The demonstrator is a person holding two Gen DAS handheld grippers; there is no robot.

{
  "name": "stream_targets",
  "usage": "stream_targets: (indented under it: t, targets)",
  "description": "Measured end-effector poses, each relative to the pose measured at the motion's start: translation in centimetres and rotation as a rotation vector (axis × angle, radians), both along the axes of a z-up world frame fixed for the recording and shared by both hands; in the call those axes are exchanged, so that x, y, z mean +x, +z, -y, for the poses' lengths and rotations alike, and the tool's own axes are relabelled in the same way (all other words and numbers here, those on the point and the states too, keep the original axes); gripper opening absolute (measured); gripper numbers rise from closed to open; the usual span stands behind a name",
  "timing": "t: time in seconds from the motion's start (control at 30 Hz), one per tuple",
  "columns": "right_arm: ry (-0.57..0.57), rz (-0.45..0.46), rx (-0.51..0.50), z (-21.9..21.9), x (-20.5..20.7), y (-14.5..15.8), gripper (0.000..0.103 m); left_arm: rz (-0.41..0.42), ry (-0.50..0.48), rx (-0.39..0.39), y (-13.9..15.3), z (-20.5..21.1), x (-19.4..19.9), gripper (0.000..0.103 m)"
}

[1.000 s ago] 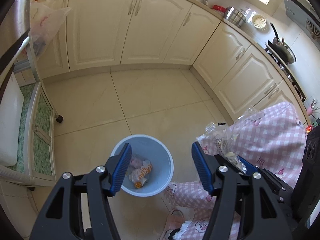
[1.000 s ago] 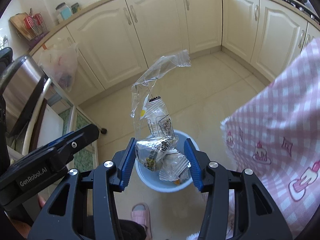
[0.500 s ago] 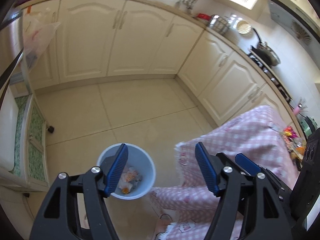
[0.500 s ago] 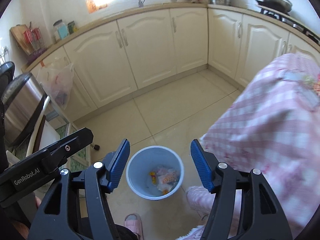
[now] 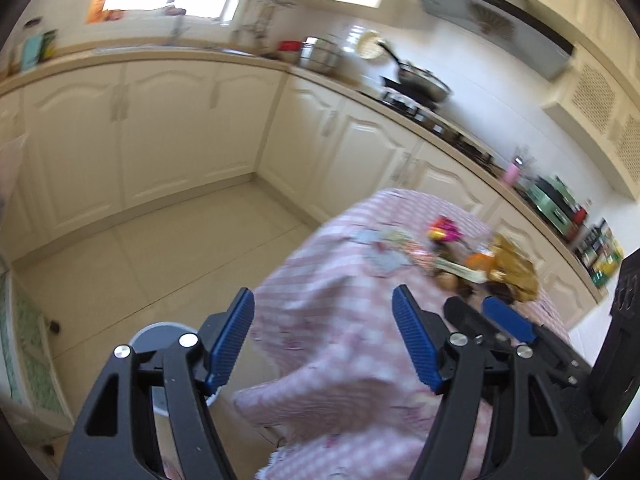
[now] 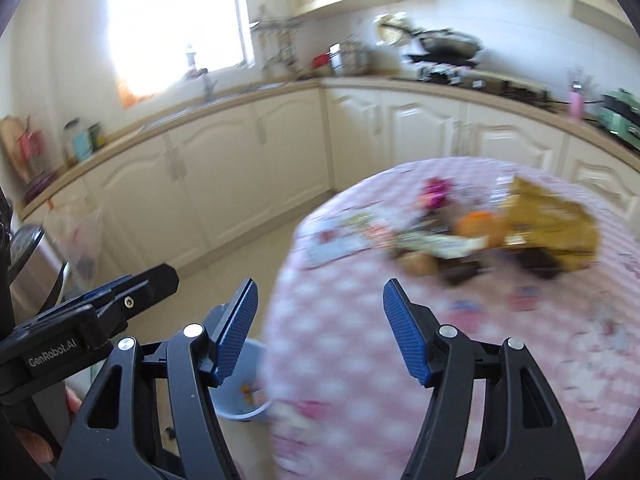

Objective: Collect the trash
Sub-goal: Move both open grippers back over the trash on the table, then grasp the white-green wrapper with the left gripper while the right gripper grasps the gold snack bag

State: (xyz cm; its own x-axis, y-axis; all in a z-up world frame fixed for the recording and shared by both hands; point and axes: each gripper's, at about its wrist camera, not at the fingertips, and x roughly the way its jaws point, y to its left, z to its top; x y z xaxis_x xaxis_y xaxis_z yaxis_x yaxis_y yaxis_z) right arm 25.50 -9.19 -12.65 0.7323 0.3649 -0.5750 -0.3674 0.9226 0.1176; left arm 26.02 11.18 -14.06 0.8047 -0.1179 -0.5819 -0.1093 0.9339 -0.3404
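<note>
**Bright daylight, heavy motion blur**

Strong daylight pours in through the window, which is blown out to pure white glare in both views and washes out the wall around it. The cream cabinets are evenly lit with soft, faint shadows. Motion blur smears the pink checked tablecloth and the wrappers on it. Fisheye distortion bends the countertop; the corners fall to black vignette.

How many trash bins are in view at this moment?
1. The blue bin stands on the floor beside the pink-checked table, partly hidden behind the right gripper fingers; the left wrist view shows the same bin. Others may lie out of view.
</note>
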Motion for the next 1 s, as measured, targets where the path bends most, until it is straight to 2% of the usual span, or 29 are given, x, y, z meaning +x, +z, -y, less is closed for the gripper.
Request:
stream_targets:
  t: [0.13, 0.37, 0.47, 0.6, 0.73, 0.8, 0.87, 0.93, 1.0]
  targets:
    - [-0.118, 0.029, 0.005, 5.8, 0.4, 0.8, 0.065, 0.019, -0.097, 0.063, 1.1, 5.2, 1.6, 0.071]
    - [-0.306, 0.008, 0.056, 14.4, 2.7, 0.5, 0.066, 0.027, -0.244, 0.282, 1.1, 13.2, 4.6, 0.071]
    - [-0.342, -0.012, 0.077, 16.3, 3.7, 0.3, 0.066, 0.041, -0.302, 0.341, 0.7, 15.9, 6.2, 0.071]
    - [-0.361, -0.032, 0.087, 17.8, 4.7, -0.3, 0.068, 0.005, -0.331, 0.405, -0.5, 18.3, 9.0, 0.071]
    - [-0.368, -0.055, 0.086, 18.2, 5.9, -0.7, 0.070, -0.022, -0.350, 0.415, -1.5, 19.2, 11.1, 0.070]
    - [-0.374, -0.062, 0.093, 18.6, 6.7, -0.9, 0.070, -0.037, -0.360, 0.417, -1.8, 19.5, 12.4, 0.055]
    - [-0.377, -0.069, 0.101, 18.7, 7.3, -0.9, 0.070, -0.073, -0.395, 0.409, -2.2, 19.7, 13.5, 0.046]
    - [-0.382, -0.082, 0.116, 18.9, 8.2, -1.1, 0.071, -0.072, -0.398, 0.410, -2.1, 19.7, 14.0, 0.041]
    - [-0.391, -0.098, 0.148, 19.4, 9.0, -1.2, 0.072, -0.074, -0.421, 0.407, -2.1, 19.8, 14.5, 0.026]
